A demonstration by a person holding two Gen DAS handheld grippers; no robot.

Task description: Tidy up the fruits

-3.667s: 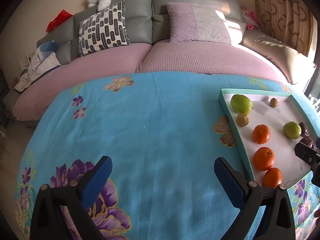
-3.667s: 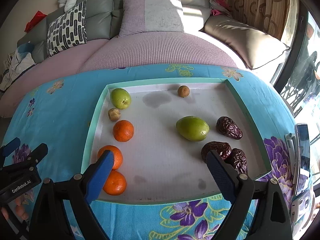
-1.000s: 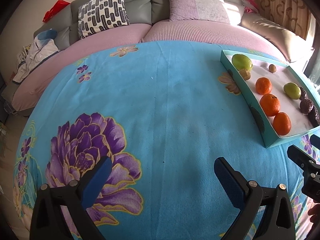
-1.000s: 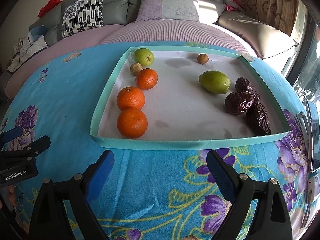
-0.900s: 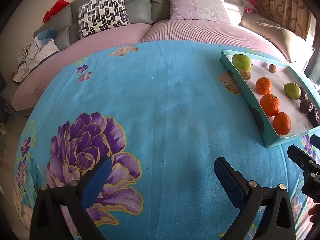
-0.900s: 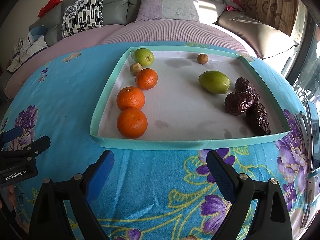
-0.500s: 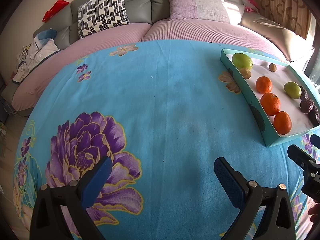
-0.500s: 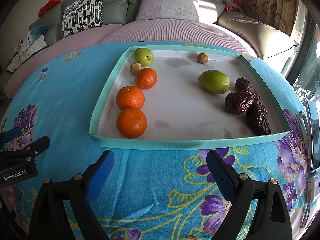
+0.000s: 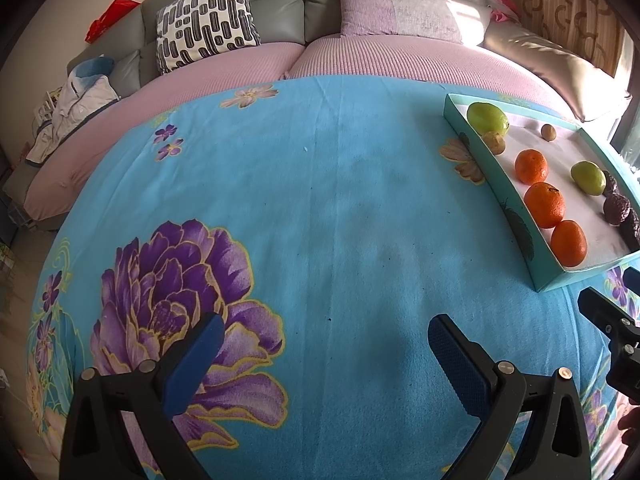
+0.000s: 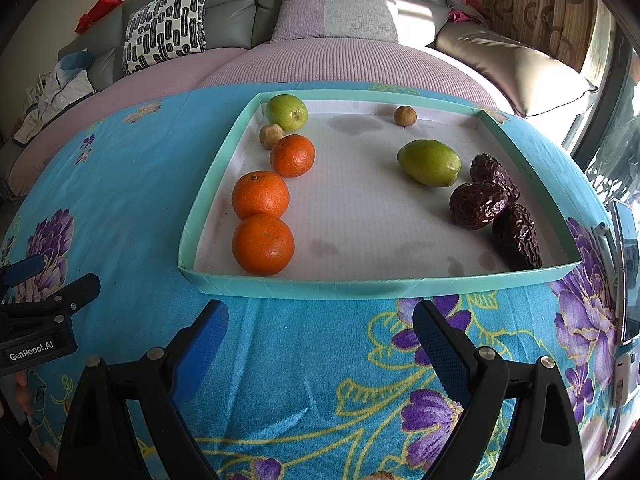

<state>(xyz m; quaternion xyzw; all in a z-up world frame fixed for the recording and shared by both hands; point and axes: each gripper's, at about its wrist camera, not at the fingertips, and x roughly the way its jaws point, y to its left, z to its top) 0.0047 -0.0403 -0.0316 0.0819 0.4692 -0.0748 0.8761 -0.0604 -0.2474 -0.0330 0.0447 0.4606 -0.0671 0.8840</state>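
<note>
A shallow teal tray with a white floor lies on the blue flowered cloth. Inside it, three oranges line the left side, with a green fruit and a small brown fruit behind them. Another green fruit, three dark dates and a small brown fruit sit to the right. My right gripper stands open just in front of the tray, holding nothing. My left gripper is open over bare cloth, left of the tray.
A grey sofa with pink covers and cushions runs behind the table. A phone lies at the table's right edge. The left gripper's body shows at the left of the right wrist view. A purple flower print marks the cloth.
Since 3.7 s ago both grippers have drawn back from the tray toward the near edge. Over the last second nothing has visibly moved.
</note>
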